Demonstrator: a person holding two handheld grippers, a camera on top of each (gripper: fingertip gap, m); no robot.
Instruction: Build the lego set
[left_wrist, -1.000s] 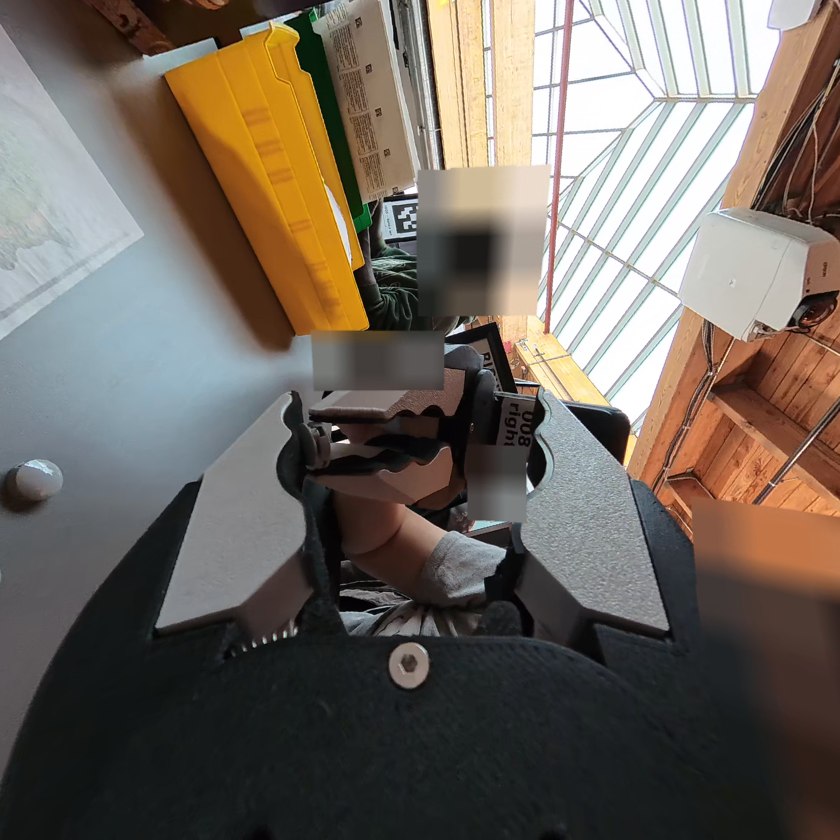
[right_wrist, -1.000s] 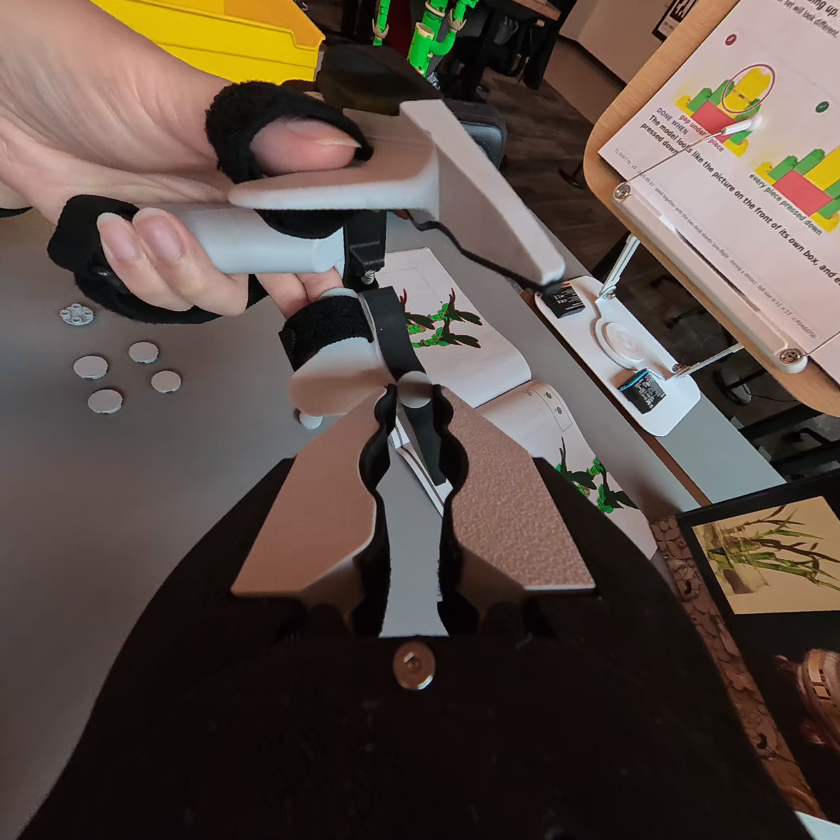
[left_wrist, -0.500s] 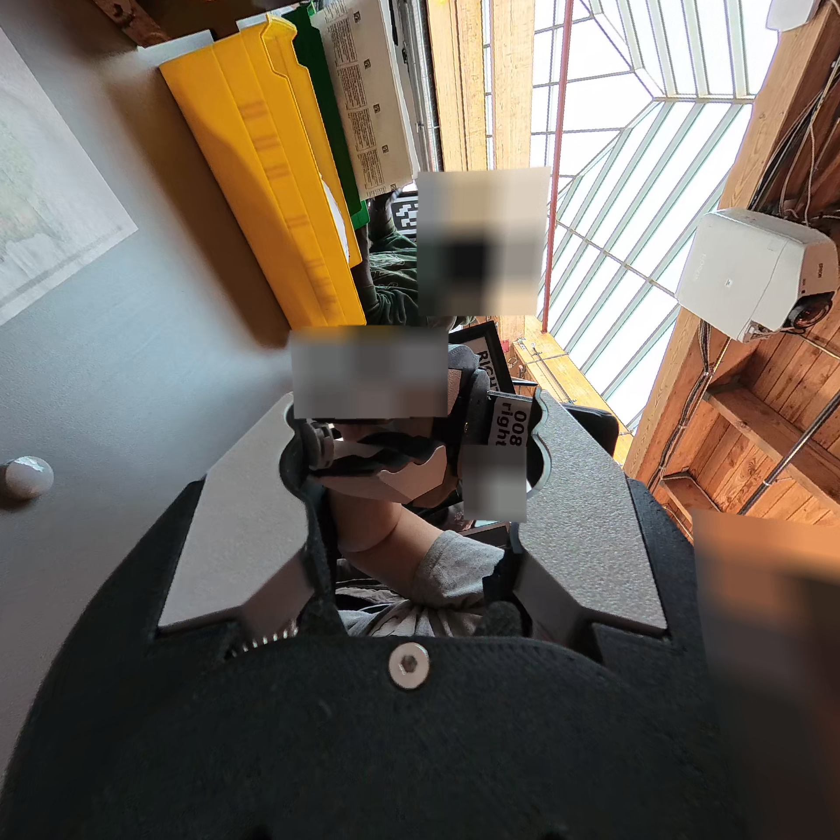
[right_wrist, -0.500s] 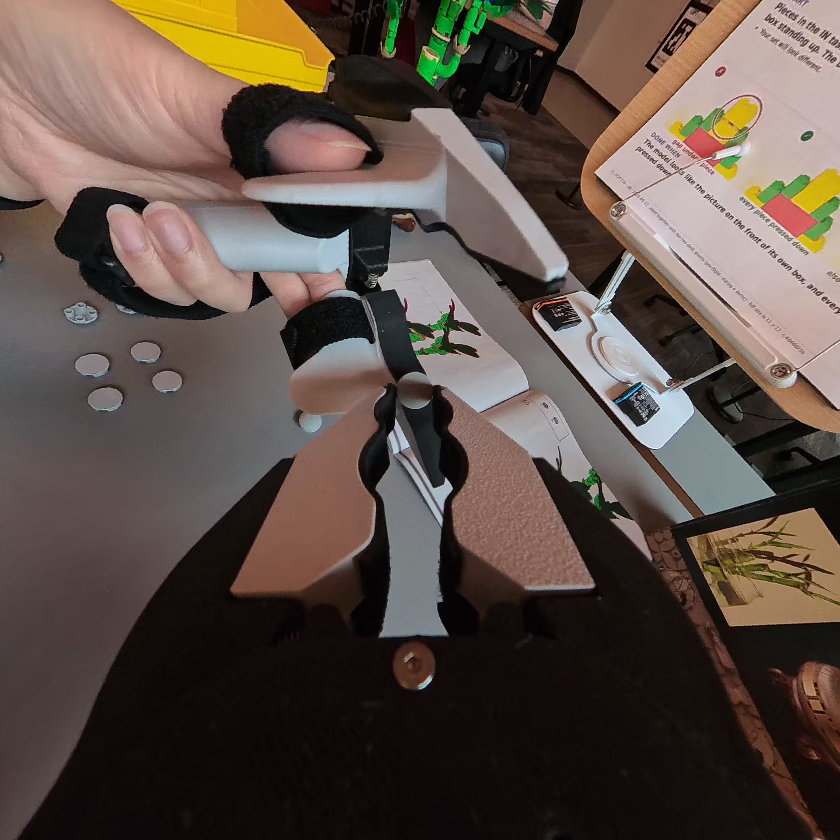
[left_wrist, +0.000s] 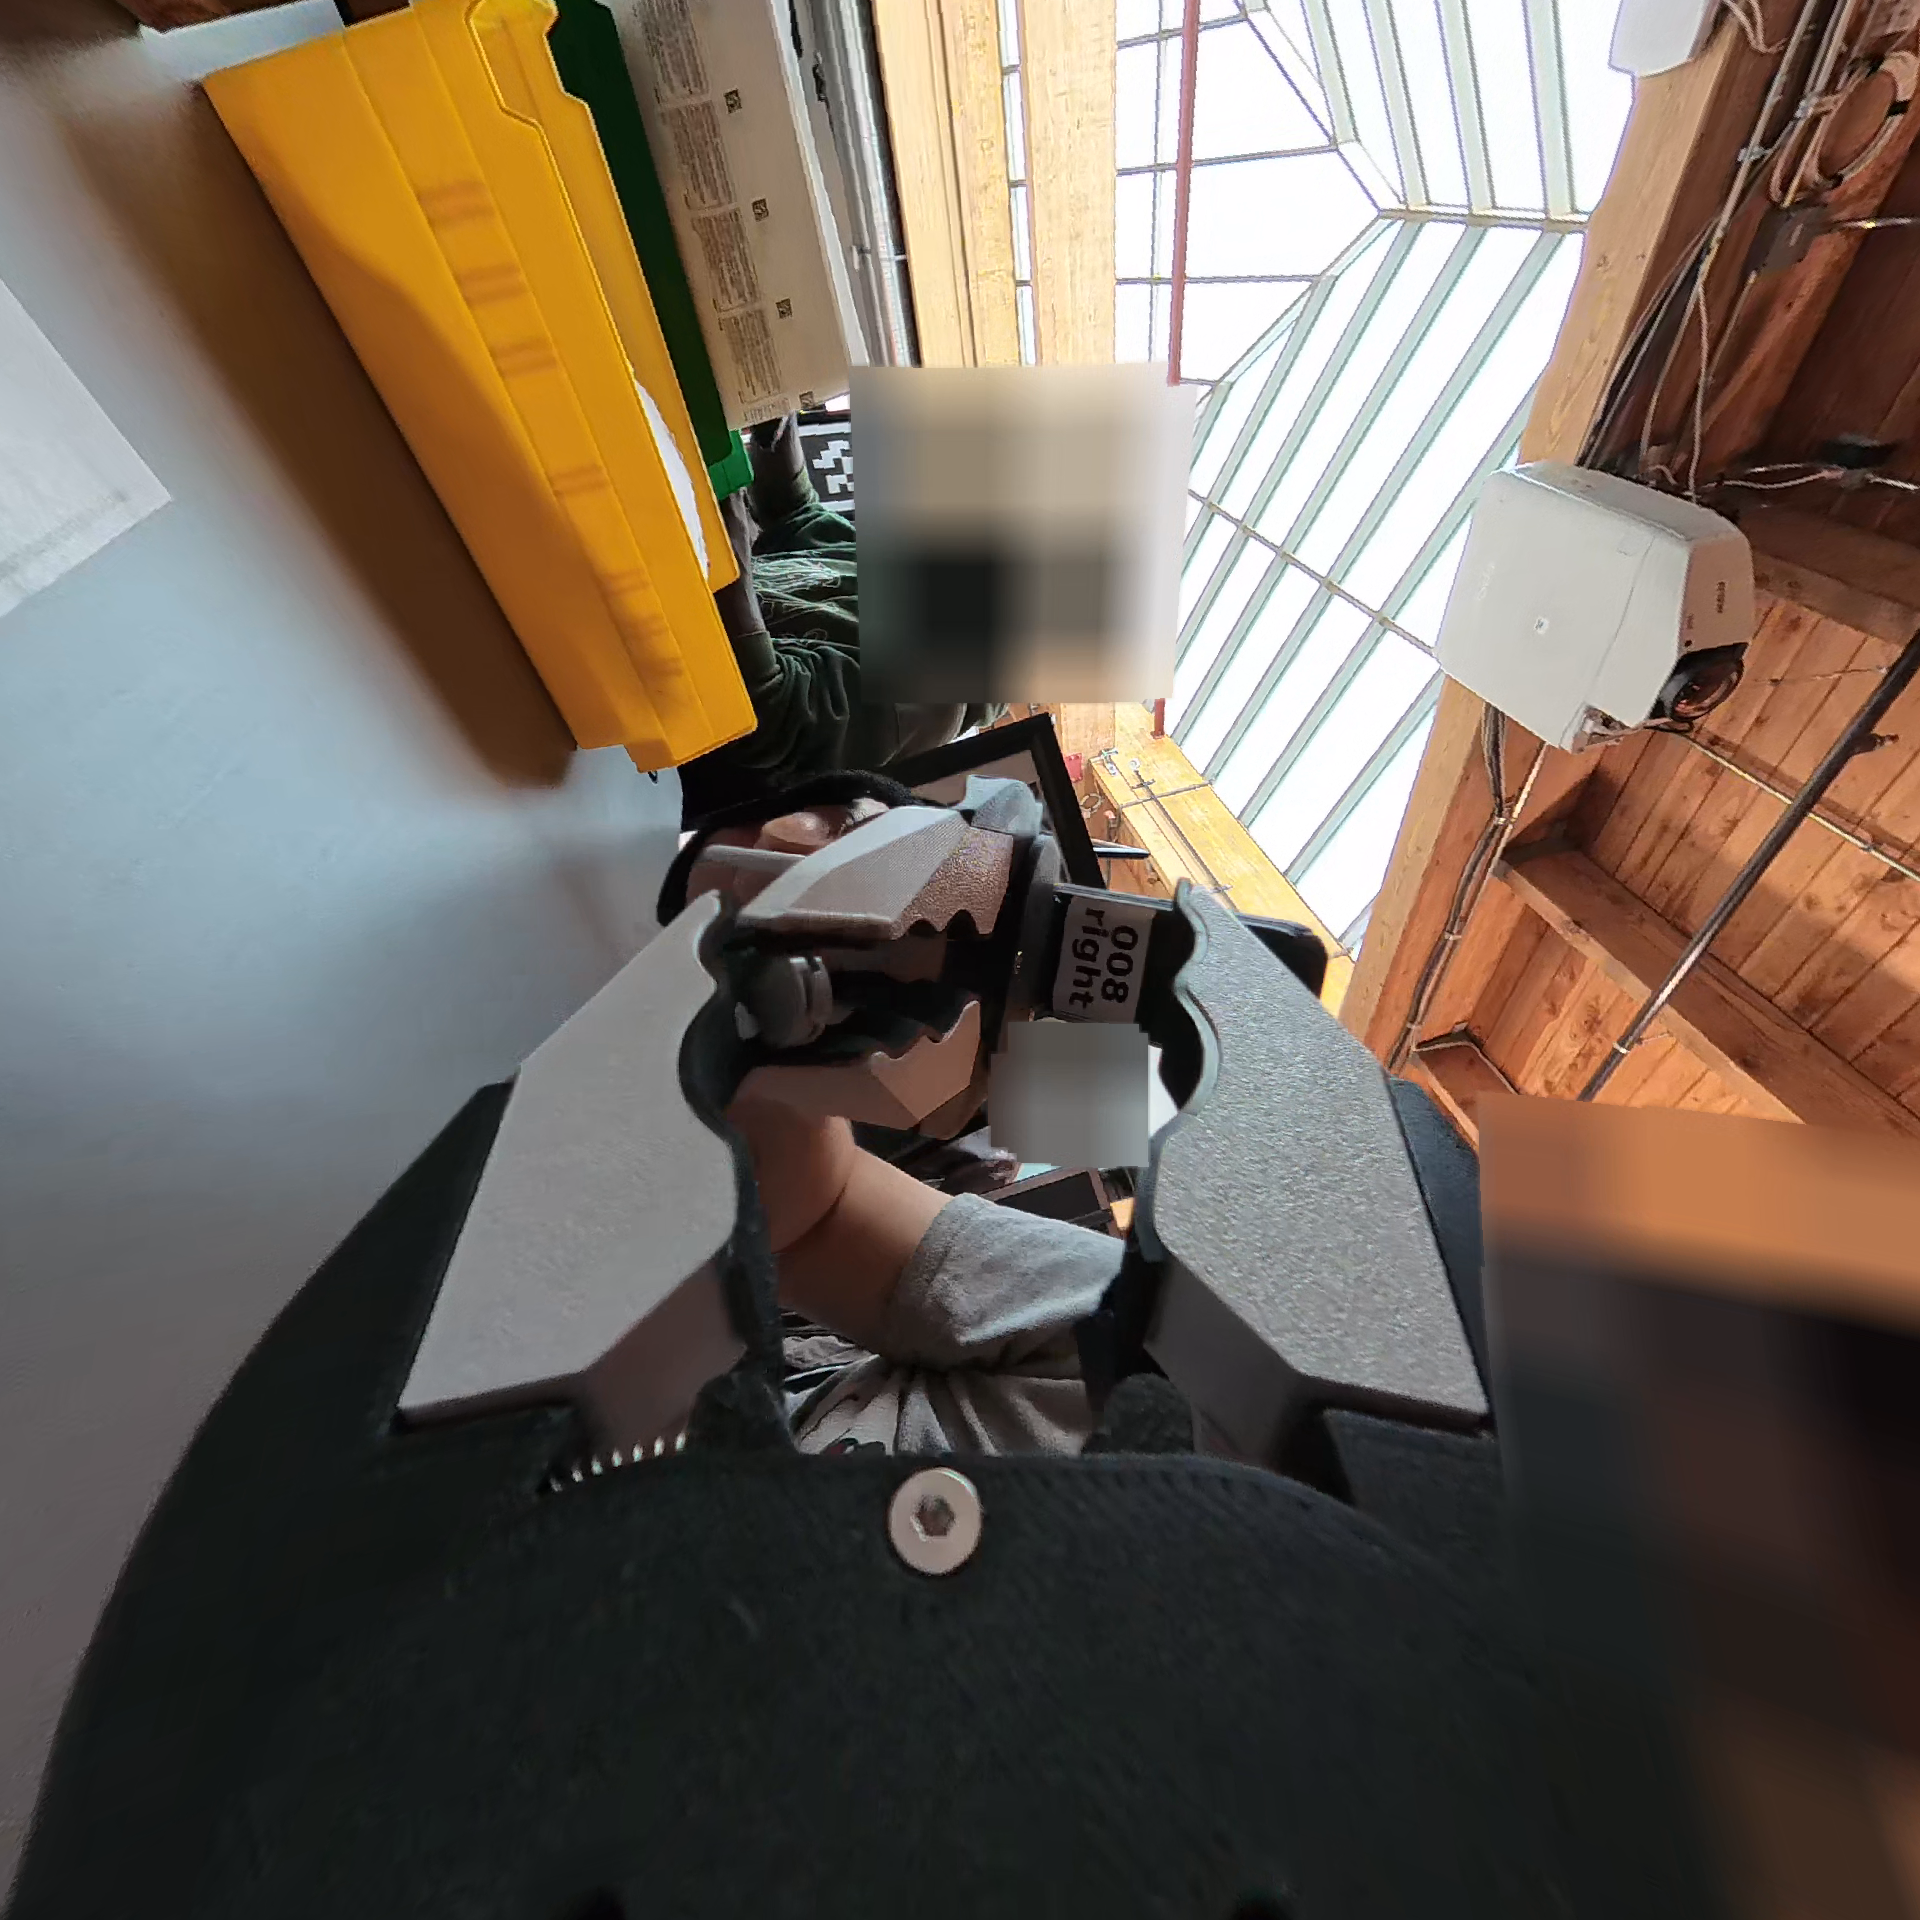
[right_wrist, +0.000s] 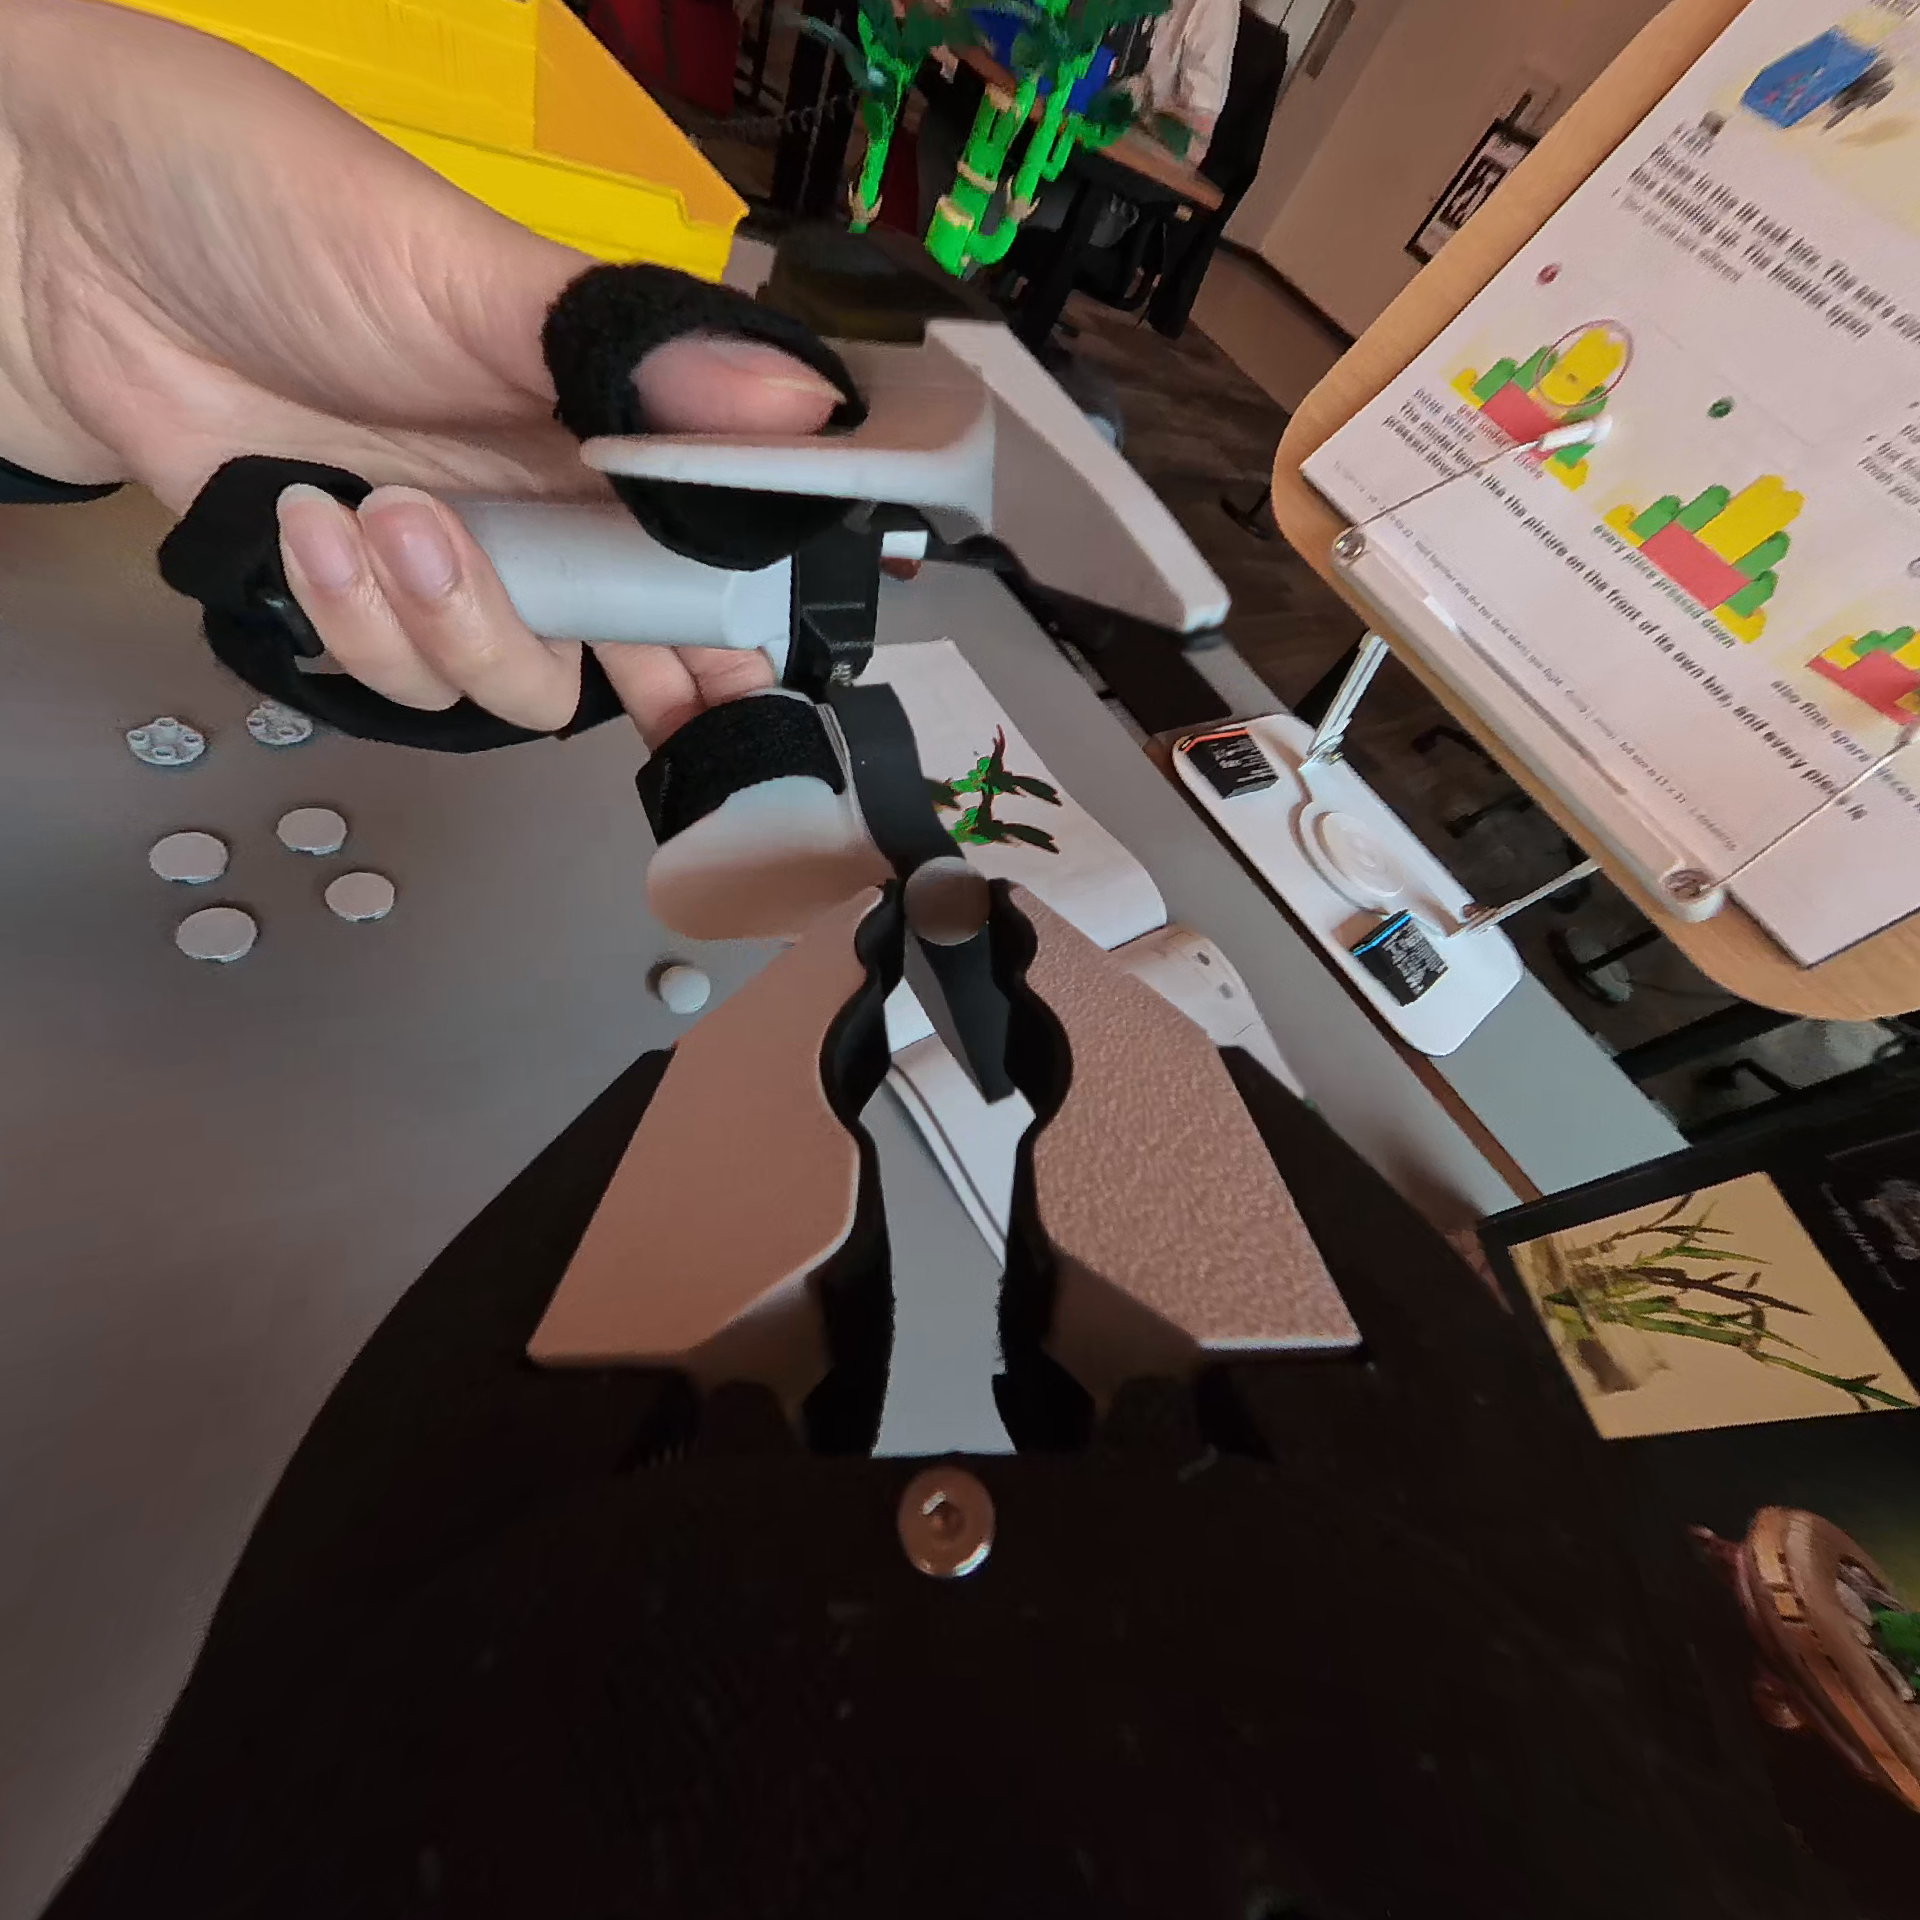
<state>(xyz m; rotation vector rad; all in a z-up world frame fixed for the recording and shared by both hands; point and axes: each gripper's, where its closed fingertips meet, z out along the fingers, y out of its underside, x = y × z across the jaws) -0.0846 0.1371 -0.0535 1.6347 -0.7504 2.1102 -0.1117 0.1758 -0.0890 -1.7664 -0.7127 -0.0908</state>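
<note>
My right gripper (right_wrist: 943, 914) is shut on a small round grey piece (right_wrist: 945, 896), pinched at its fingertips above the grey table (right_wrist: 312, 1143). The piece rests against the black pad of my left gripper's lower finger (right_wrist: 769, 862); the upper finger (right_wrist: 1049, 499) is spread well above it. In the left wrist view my left gripper (left_wrist: 945, 914) is open wide. The right gripper (left_wrist: 852, 987) reaches in between its fingers with the round piece (left_wrist: 790, 997) close to the left fingertip.
Several flat grey discs (right_wrist: 218, 862), two studded round pieces (right_wrist: 166, 743) and a small white dome (right_wrist: 681, 987) lie on the table. An open instruction booklet (right_wrist: 997, 790), a yellow bin (right_wrist: 540, 104), a white tray (right_wrist: 1351, 852), an instruction board (right_wrist: 1662, 520) and a picture box (right_wrist: 1683, 1309) stand around. Some 5 cm of space lies between my two pairs of fingers.
The left wrist view has swung a little; the white dome has left it and the right gripper sits slightly higher between the fingers. The right gripper still holds the round piece.
</note>
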